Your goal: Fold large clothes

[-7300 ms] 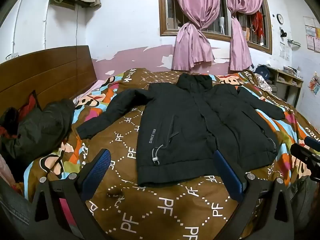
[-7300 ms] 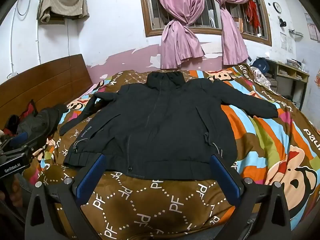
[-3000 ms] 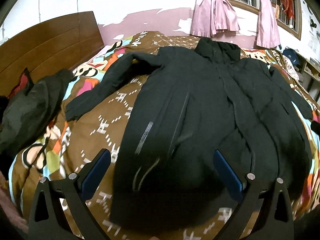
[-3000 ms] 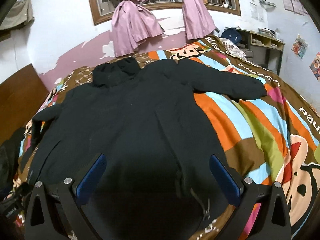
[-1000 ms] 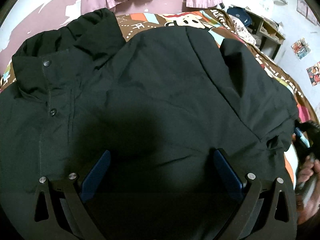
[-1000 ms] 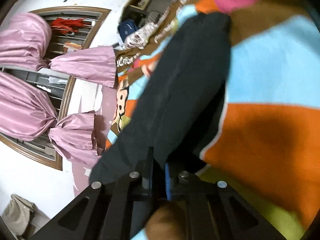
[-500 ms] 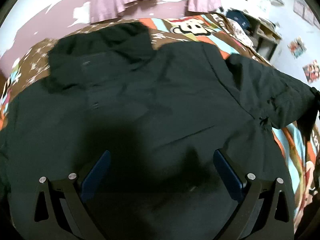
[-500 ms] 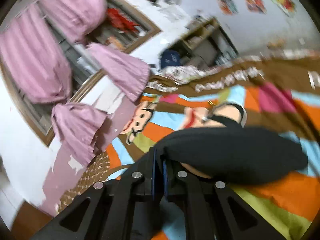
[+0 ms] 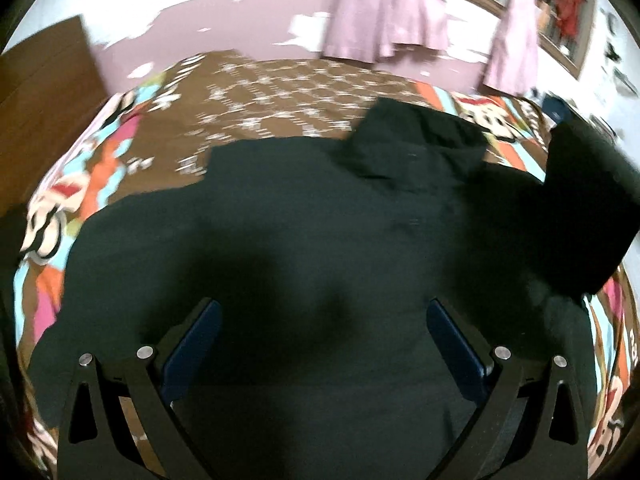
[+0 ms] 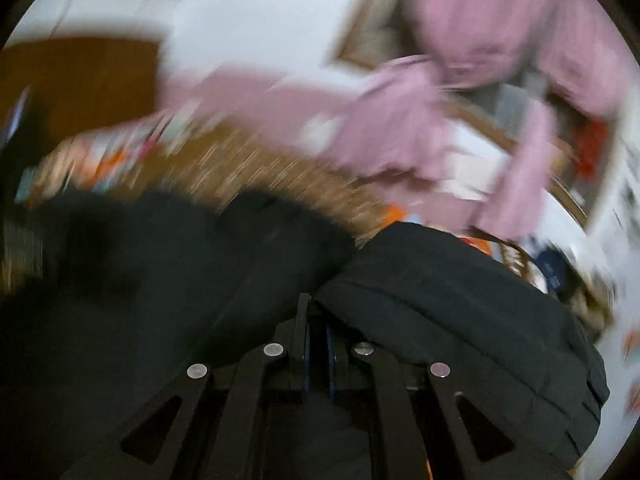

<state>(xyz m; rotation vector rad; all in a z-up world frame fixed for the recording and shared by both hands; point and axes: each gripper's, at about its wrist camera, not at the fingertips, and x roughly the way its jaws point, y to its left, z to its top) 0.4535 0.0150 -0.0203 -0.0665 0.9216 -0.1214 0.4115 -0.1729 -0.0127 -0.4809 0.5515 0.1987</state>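
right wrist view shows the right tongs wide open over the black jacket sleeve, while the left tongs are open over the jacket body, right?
Not quite. The right wrist view shows the right tongs shut on the black jacket sleeve, not wide open. The left tongs are indeed open over the jacket body.

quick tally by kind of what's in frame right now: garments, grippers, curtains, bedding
Black jacket: 1
Grippers: 2, the left gripper open, the right gripper shut on the jacket's sleeve
Pink curtains: 2
Patterned bedspread: 1
Total: 6
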